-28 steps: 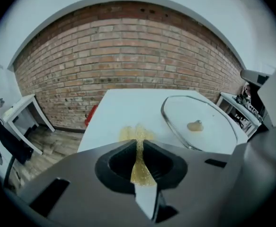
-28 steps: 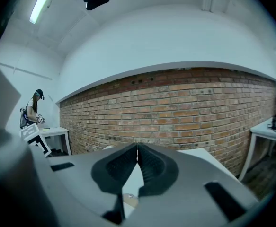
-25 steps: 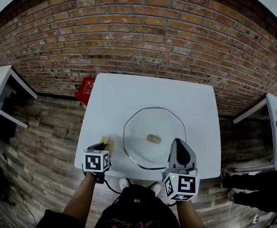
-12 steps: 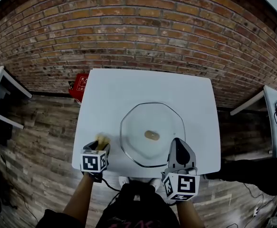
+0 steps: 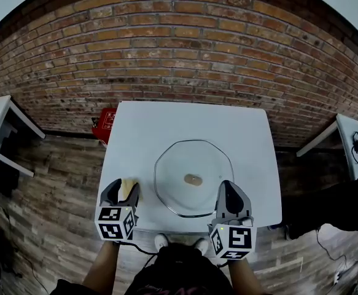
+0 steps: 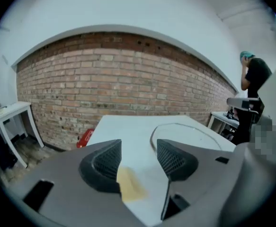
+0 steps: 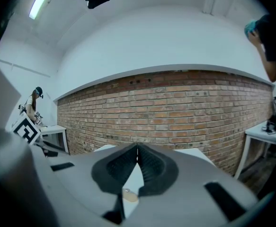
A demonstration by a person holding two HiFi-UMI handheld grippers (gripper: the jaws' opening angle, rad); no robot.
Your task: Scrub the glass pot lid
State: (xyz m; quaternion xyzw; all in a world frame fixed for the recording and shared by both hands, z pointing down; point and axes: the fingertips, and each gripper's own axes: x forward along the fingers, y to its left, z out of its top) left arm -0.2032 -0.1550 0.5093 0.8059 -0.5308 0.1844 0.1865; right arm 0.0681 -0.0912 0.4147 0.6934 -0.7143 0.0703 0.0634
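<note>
Nearest me, my left tongs point(image 5: 123, 189) stand wide, the jaws having just been opening, and they pinch nothing. The yellow sponge point(image 5: 128, 186) lies on the white surface point(image 5: 166, 125) below the gap, close by the left pad in the left gripper view (whether it brushes that pad I cannot tell). My right tongs point(image 5: 228, 188) are closed tip to tip with nothing between them, and they hang over the near right rim of the glass pot lid point(image 5: 177, 171). The lid lies flat on the near middle of the surface, between my two tongs and a little farther out, with its tan knob point(image 5: 193, 180) at the centre. The sponge is just beside the lid's near left rim, apart from it. Past the far left corner of the surface a red thing point(image 5: 107, 120) sits on the wooden floor point(image 5: 56, 183) at the foot of the brick wall point(image 5: 185, 54), which runs across the whole far side. A white side table point(image 5: 0, 128) stands at the far left and another point(image 5: 350, 134) at the far right.
</note>
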